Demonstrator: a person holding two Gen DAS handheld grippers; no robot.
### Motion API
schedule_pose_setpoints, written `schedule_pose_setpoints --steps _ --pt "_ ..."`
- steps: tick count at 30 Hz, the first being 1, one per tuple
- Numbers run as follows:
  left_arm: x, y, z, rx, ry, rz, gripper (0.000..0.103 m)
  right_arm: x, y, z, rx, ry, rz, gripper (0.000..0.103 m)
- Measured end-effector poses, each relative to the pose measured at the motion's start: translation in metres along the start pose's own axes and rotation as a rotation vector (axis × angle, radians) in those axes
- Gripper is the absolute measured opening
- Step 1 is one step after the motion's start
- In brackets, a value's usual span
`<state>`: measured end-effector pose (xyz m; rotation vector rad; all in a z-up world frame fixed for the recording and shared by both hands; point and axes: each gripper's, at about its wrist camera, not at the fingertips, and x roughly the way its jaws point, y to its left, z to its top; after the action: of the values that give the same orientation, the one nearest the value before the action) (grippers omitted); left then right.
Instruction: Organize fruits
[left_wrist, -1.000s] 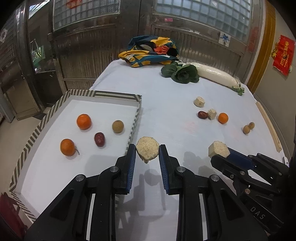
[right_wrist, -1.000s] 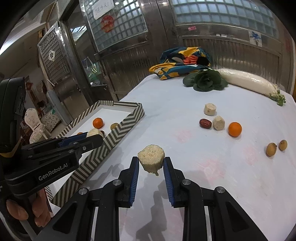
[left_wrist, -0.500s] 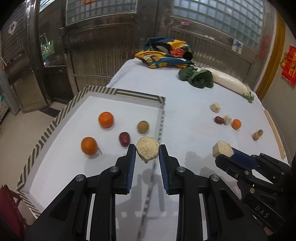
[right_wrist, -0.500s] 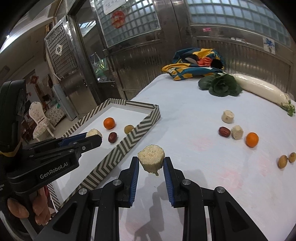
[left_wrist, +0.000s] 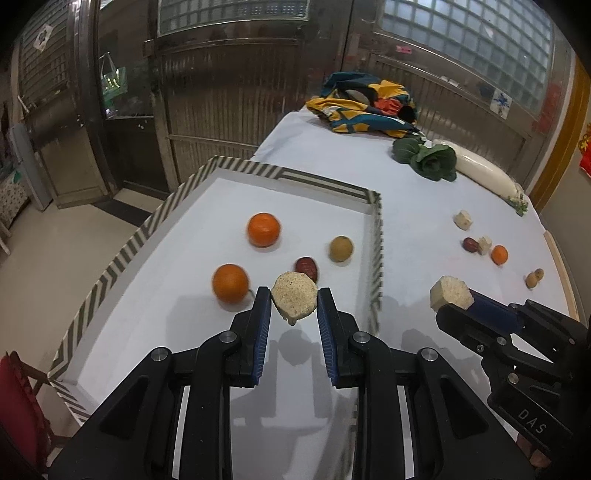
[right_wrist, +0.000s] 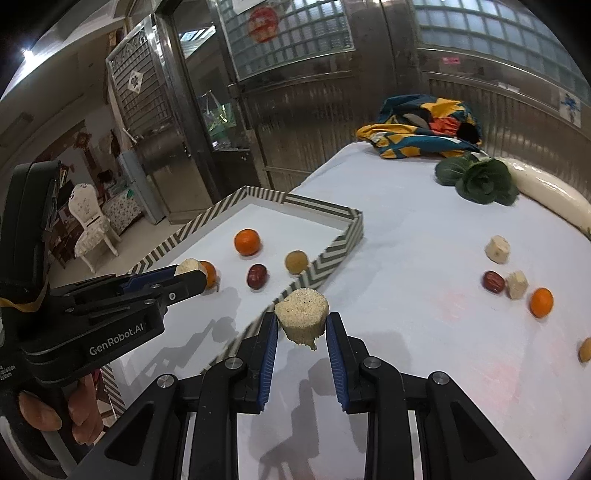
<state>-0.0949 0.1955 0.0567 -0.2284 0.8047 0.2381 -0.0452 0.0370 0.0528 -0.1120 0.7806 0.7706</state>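
Fruit pieces are riding in both sets of tongs at once. In the left wrist view, the left tongs (left_wrist: 294, 306) are clamping a pale, grainy round chunk (left_wrist: 294, 300) and hanging over the near part of the striped tray (left_wrist: 284, 172), just inside its right wall. Lying in the tray beyond are two oranges (left_wrist: 263, 229), a dark red date (left_wrist: 306, 266) and a small brown fruit (left_wrist: 341, 249). At the right, the right tongs (left_wrist: 452, 301) are gripping a second pale chunk above the white table (left_wrist: 424, 206), outside the tray.

In the right wrist view, the right tongs (right_wrist: 301, 325) are pinching that second chunk (right_wrist: 303, 314) above the tray's near-right wall, with the left tongs (right_wrist: 190, 269) at the left carrying theirs over the tray. More fruit is waiting far right on the table: two pale chunks (right_wrist: 498, 249), a date (right_wrist: 493, 281) and an orange (right_wrist: 541, 302).

The risks, as I judge them: a chunk let go from this height could be bouncing into the round fruits and setting them rolling, and the right chunk, released over the wall, could be tipping back onto the table. The crumbly-looking flesh may also be breaking under a hard squeeze.
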Motion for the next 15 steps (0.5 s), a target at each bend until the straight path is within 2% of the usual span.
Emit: schedule_pose_setpoints --steps 15 --pt "0.008 0.048 -0.004 -0.065 0.031 0.047 0.024 0.036 0.040 0.011 -0.077 0.049 0.053 0.026"
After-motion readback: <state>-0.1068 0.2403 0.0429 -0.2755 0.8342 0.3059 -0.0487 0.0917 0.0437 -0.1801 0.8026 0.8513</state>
